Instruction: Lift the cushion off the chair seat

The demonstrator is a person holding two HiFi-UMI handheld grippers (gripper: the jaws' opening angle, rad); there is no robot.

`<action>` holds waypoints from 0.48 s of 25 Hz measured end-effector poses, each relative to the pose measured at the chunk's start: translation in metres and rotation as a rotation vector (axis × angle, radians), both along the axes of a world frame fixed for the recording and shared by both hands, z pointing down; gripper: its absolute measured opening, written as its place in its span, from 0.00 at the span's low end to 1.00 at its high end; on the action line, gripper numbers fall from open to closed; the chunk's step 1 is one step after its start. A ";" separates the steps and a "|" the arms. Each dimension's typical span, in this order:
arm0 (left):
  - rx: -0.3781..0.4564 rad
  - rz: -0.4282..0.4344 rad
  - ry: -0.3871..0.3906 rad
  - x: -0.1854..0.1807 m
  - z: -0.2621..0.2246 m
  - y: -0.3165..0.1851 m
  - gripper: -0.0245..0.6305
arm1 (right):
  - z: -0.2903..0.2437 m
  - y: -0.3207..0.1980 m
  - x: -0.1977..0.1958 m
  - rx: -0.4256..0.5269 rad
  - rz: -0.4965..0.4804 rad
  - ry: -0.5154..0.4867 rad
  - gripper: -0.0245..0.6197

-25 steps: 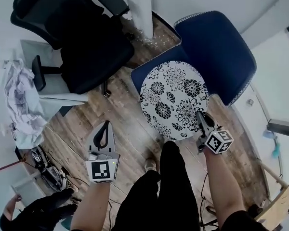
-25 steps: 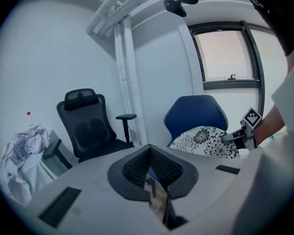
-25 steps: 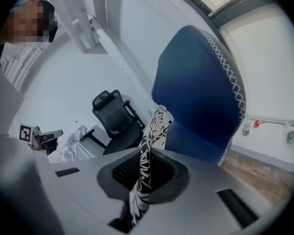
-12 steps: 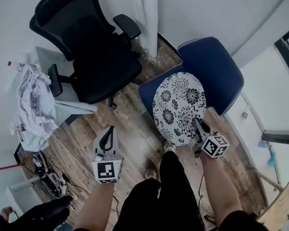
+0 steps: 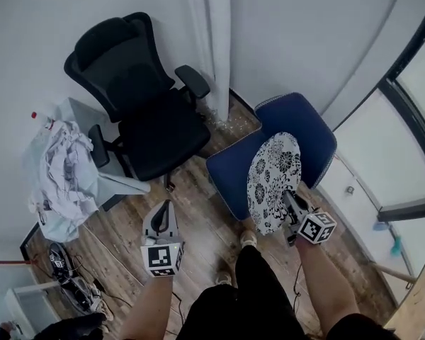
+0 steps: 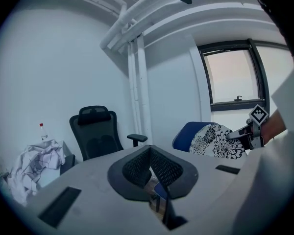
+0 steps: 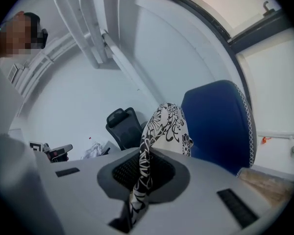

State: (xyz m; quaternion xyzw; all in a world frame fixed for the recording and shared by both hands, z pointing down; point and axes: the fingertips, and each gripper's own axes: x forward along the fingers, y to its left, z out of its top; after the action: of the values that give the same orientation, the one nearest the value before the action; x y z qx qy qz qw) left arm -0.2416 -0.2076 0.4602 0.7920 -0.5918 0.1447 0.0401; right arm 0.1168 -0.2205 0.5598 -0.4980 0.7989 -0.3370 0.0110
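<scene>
The round white cushion with black flowers (image 5: pixel 270 179) hangs tilted on edge above the blue chair (image 5: pixel 230 170), clear of the seat. My right gripper (image 5: pixel 288 195) is shut on the cushion's near rim. In the right gripper view the cushion (image 7: pixel 167 126) stands up from between the jaws of the right gripper (image 7: pixel 141 173), with the blue chair back (image 7: pixel 220 126) behind it. My left gripper (image 5: pixel 161 205) hovers over the wood floor left of the chair, shut and holding nothing. From the left gripper (image 6: pixel 150 154) the cushion (image 6: pixel 213 141) shows at right.
A black office chair (image 5: pixel 152 115) stands left of the blue one, beside white pipes (image 5: pixel 212 41) on the wall. White cloth (image 5: pixel 64 168) lies heaped at far left. A window (image 5: pixel 404 126) runs along the right. The person's dark trouser legs (image 5: pixel 251 296) fill the bottom.
Both grippers have risen. The cushion has gone from lying flat on the blue seat to hanging tilted from the right gripper, above the seat.
</scene>
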 end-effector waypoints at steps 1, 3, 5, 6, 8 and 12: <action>0.011 0.001 0.002 0.001 -0.006 0.000 0.04 | -0.008 -0.001 0.003 0.009 -0.001 0.003 0.08; 0.030 0.002 0.005 0.003 -0.018 -0.002 0.04 | -0.025 -0.005 0.007 0.029 -0.001 0.006 0.08; 0.047 0.003 0.005 0.004 -0.029 -0.006 0.04 | -0.043 -0.013 0.009 0.054 -0.003 0.005 0.08; 0.052 0.005 0.004 0.004 -0.034 -0.007 0.04 | -0.051 -0.015 0.010 0.066 -0.006 0.004 0.08; 0.057 0.011 0.001 0.004 -0.041 -0.006 0.04 | -0.067 -0.017 0.009 0.083 -0.012 0.005 0.08; 0.073 0.023 -0.005 0.002 -0.058 -0.001 0.04 | -0.099 -0.015 0.006 0.115 -0.025 -0.002 0.08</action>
State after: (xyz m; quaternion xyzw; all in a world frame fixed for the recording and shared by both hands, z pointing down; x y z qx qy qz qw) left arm -0.2400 -0.2082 0.4025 0.7994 -0.5876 0.1255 0.0078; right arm 0.1230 -0.2356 0.4607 -0.4864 0.8230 -0.2912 0.0364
